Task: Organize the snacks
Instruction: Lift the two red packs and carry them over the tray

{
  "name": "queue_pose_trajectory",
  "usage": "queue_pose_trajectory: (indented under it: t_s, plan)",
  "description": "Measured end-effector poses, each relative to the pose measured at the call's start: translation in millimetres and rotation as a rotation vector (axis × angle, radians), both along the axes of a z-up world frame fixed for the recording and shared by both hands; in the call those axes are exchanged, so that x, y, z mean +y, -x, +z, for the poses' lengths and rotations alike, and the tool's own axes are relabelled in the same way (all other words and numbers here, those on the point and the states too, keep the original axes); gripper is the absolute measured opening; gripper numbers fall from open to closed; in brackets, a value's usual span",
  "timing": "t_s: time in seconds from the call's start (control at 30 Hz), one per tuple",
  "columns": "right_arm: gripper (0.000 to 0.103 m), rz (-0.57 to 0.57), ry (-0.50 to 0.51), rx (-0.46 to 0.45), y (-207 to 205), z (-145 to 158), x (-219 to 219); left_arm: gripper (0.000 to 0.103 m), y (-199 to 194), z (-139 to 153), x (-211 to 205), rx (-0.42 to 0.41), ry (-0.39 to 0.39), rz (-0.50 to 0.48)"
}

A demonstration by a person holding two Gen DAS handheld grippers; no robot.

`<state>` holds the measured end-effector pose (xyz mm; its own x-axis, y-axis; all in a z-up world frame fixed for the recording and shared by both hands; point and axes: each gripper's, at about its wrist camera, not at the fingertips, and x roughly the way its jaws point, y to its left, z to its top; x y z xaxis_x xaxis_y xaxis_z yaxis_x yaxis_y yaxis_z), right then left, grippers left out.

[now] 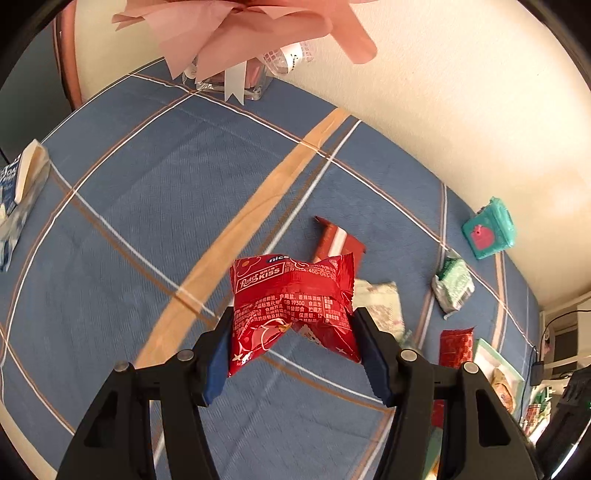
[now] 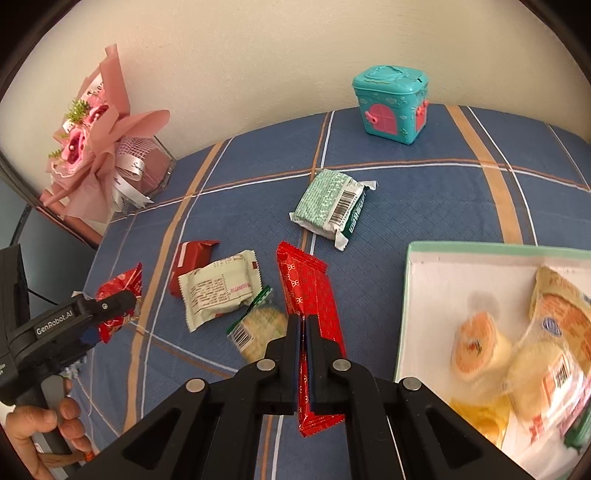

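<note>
Gripping a puffy red snack packet (image 1: 291, 306) between its two fingers (image 1: 218, 354), the left gripper (image 1: 295, 347) held it clear of the blue plaid table (image 1: 147, 206) in the lower middle of the left wrist view. The right gripper (image 2: 303, 354) had its fingers (image 2: 293, 354) clamped on a long flat red patterned packet (image 2: 308, 295), low in the middle of the right wrist view.

Only the right wrist view showed the white tray (image 2: 424, 280) with a green rim at the lower right, with round yellow-orange snacks (image 2: 476, 347) inside, and a person's hand (image 2: 44, 432) on the left gripper's handle at the lower left. It also showed a cream packet (image 2: 218, 288), a dark red packet (image 2: 192, 258), a cracker pack (image 2: 258, 325) and a green-and-white packet (image 2: 332, 203) lying loose on the table, with a teal toy house (image 2: 391, 103) against the wall at the top.

Only the left wrist view showed a blue-and-white packet (image 1: 18, 199) at the left edge. The pink bouquet (image 1: 240, 33) appeared in both views.
</note>
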<state>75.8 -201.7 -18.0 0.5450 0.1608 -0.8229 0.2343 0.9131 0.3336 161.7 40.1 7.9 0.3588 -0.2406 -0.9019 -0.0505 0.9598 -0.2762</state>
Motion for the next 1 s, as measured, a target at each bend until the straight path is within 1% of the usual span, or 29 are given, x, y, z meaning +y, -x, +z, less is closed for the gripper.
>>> queue_pose_trajectory:
  t_s: [0.37, 0.5, 0.67, 1.0]
  plan:
    - [0.003, -0.027, -0.041, -0.027, 41.5, 17.2, -9.8, 0.063, 45.2, 18.5, -40.5, -0.014, 0.038, -0.011]
    - [0.003, -0.038, -0.052, -0.043, 56.5, 24.6, -15.6, 0.063, 65.4, 26.5, -64.6, -0.029, 0.053, -0.023]
    - [0.003, -0.051, -0.042, -0.071, 75.2, 36.0, -22.3, 0.063, 86.1, 29.8, -92.2, -0.046, 0.066, -0.049]
    - [0.003, -0.116, -0.052, -0.091, 102.5, 45.6, -54.7, 0.063, 110.8, 31.8, -133.9, -0.074, 0.049, -0.117]
